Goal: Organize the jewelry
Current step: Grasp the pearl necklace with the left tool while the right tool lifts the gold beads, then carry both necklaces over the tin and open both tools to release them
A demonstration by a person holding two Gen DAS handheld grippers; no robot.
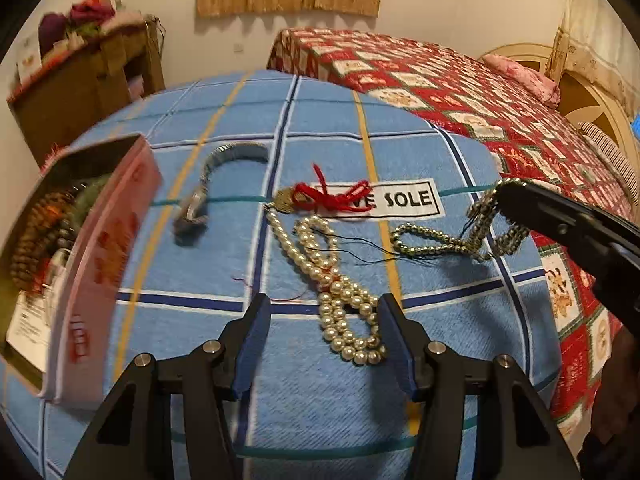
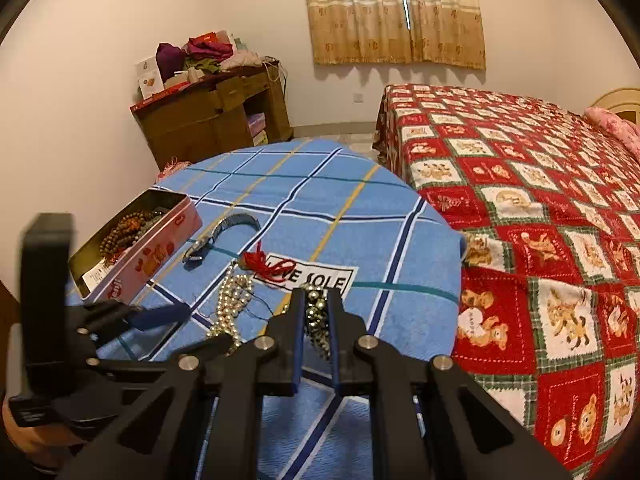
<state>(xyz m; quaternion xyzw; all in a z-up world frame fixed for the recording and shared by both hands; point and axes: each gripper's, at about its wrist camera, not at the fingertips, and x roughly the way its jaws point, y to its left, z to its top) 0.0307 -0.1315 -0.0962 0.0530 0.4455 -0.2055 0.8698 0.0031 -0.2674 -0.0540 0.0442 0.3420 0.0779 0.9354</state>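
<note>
L gripper [image 1: 320, 320] jaws apart, angled down; R gripper [image 2: 316, 312] clamped, tilted down.

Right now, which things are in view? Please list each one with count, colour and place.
tin box: one, pink and red, left on cloth, open, beads inside
watch: one, grey, beside tin box
pearl necklace: one, cream, red thread, mid cloth
dark bead necklace: one, greenish gold, partly lifted
cloth: one, blue checked
bed cover: one, red patterned
cabinet: one, brown
curtain: one, beige
left claw: open over pearl necklace
right claw: shut on dark bead necklace
</note>
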